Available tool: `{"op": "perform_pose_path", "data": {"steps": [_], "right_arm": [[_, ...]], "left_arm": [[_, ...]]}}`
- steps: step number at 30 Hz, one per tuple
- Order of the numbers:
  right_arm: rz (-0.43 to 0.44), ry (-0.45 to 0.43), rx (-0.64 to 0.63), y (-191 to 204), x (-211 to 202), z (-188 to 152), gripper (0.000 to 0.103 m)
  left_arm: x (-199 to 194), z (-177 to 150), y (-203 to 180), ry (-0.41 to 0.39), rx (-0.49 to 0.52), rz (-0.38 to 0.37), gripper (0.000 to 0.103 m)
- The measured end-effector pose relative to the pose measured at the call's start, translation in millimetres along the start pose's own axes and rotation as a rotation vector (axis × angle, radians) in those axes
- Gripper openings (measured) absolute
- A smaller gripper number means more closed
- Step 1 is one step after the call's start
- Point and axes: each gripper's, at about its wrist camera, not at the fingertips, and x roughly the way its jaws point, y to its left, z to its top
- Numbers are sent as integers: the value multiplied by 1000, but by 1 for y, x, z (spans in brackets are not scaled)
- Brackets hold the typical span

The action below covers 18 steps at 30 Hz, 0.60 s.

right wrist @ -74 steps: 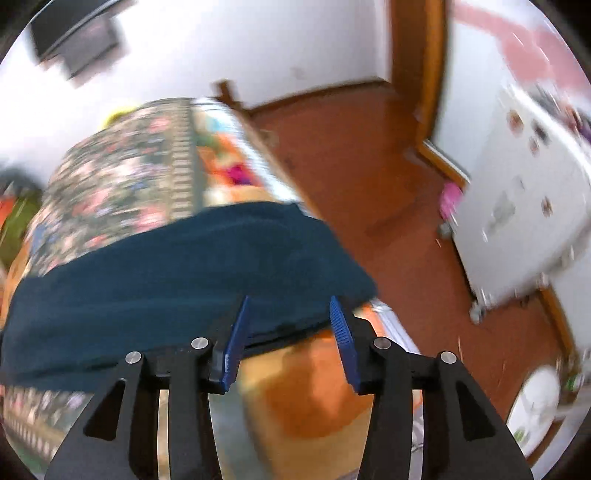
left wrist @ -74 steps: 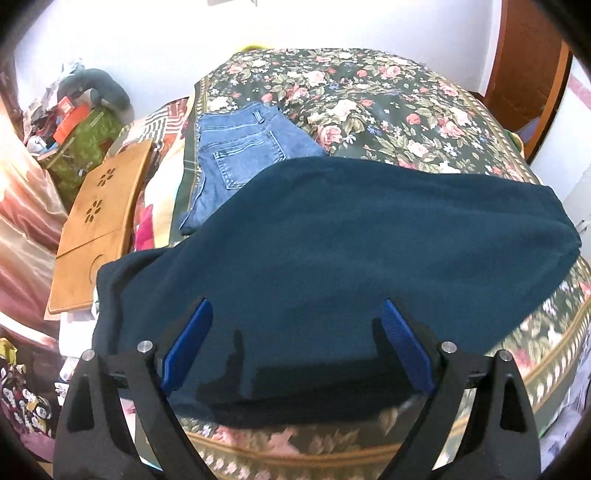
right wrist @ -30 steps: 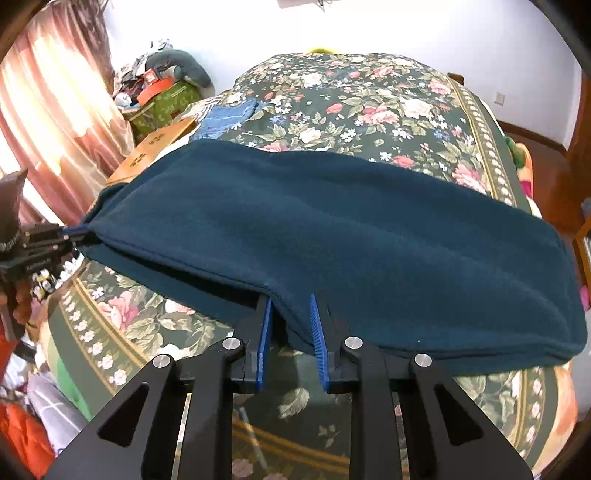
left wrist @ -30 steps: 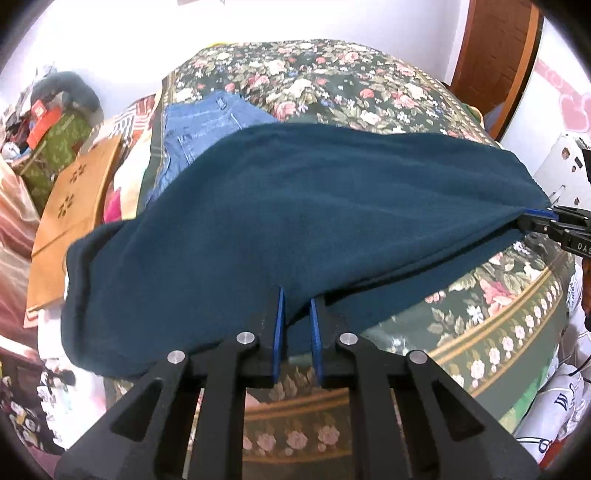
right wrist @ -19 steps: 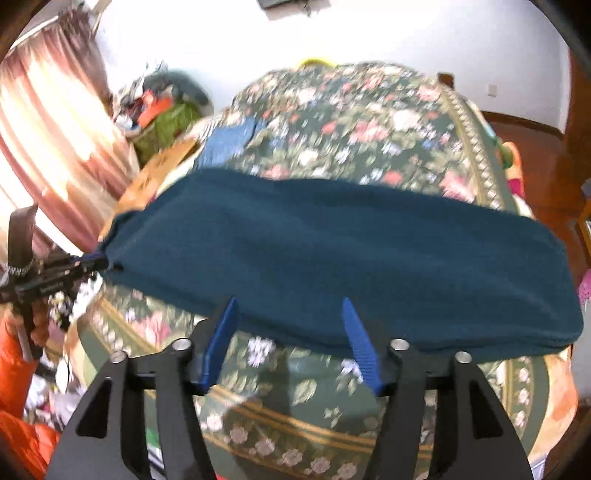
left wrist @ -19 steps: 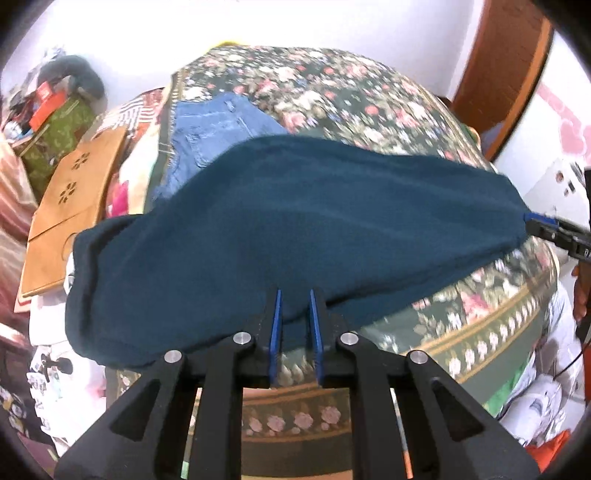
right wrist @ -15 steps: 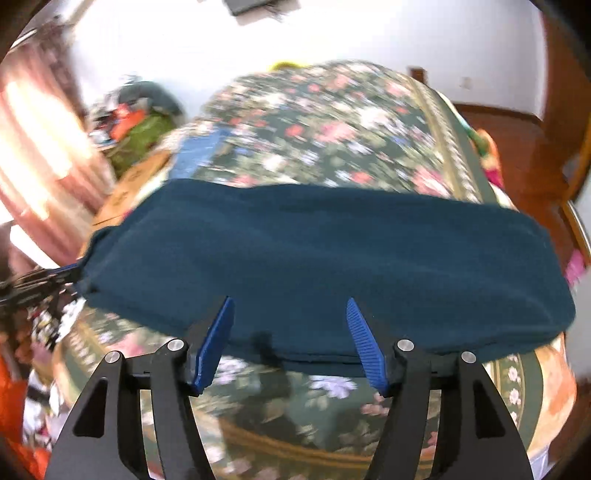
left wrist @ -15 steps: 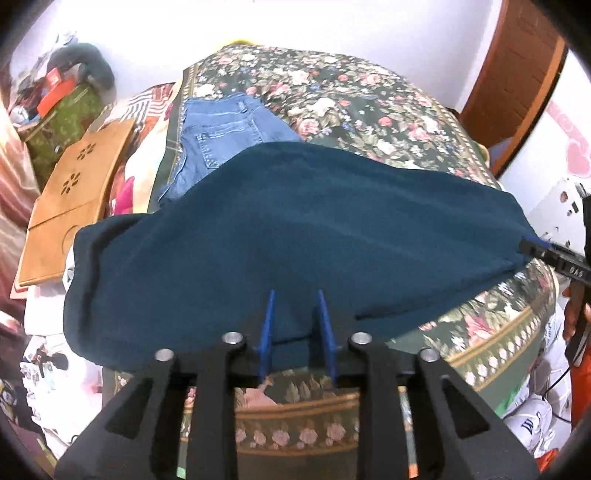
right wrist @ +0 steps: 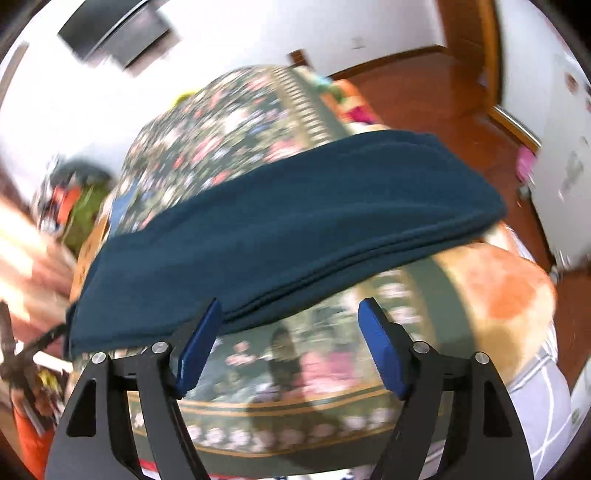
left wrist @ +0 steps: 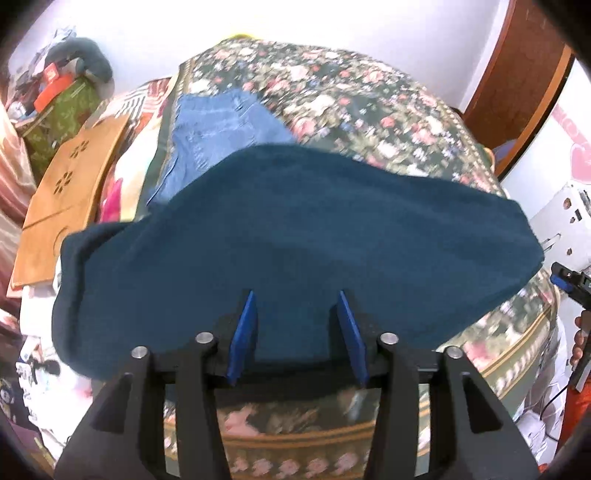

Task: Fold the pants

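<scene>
Both grippers have let go and spread since a second ago: the left gripper (left wrist: 297, 334) gapes over the near hem of the teal pants (left wrist: 295, 236), whose long axis runs crosswise ahead, while the right gripper (right wrist: 291, 345), empty, hangs near their end.

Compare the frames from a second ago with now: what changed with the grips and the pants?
Both grips were let go: the left hand-held gripper and right hand-held gripper, shut on the teal pants then, are open. The pants stay folded across the floral bed, jeans behind.

White walls (left wrist: 155, 33), wooden floor (right wrist: 424, 96)
</scene>
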Motion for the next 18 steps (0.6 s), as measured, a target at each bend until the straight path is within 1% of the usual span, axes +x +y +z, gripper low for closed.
{"op": "perform_pose_path", "data": {"steps": [1,4,5,7,9,13,18], "right_arm": [[-6,-7,27,-8,-1,2,73],[-32,-30,106,-35,-5,8,73],[-33,-33,126,-42,-6,9,73],[-25,-33,179,-56,0,12,73],[-5,-37,227,-68,7,14,73],[19,-55,263,-78,19,26,73],[36,-26,297,-90,44,42,74]], "left_arm": [[3,4,-8,-3,10,-9,53],[13,13,-29,8,52,-17,56],[17,15,-33,12,62,-17,58],[26,19,-47,19,91,-15,61],[34,22,-57,26,110,-13,61],[50,26,-73,51,143,-25,61],[62,28,-84,57,167,-13,63]]}}
